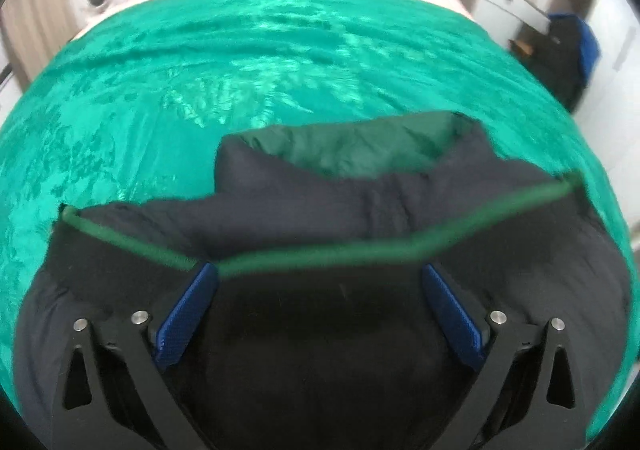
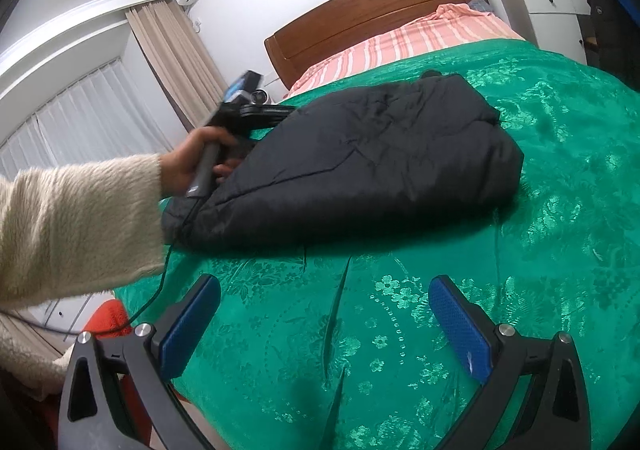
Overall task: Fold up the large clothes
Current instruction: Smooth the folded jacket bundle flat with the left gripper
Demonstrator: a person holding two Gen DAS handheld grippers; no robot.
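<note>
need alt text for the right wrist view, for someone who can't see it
A dark padded jacket lies folded into a bundle on a green bedspread. The open right gripper hovers over bare bedspread in front of it. At the jacket's left edge, a hand in a cream sleeve holds the left gripper.

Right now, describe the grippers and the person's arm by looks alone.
Both the left gripper and right gripper have black angular frames, silver pins and blue textured pads. The left hand wears a fuzzy cream sleeve; a thin black cable trails below.
</note>
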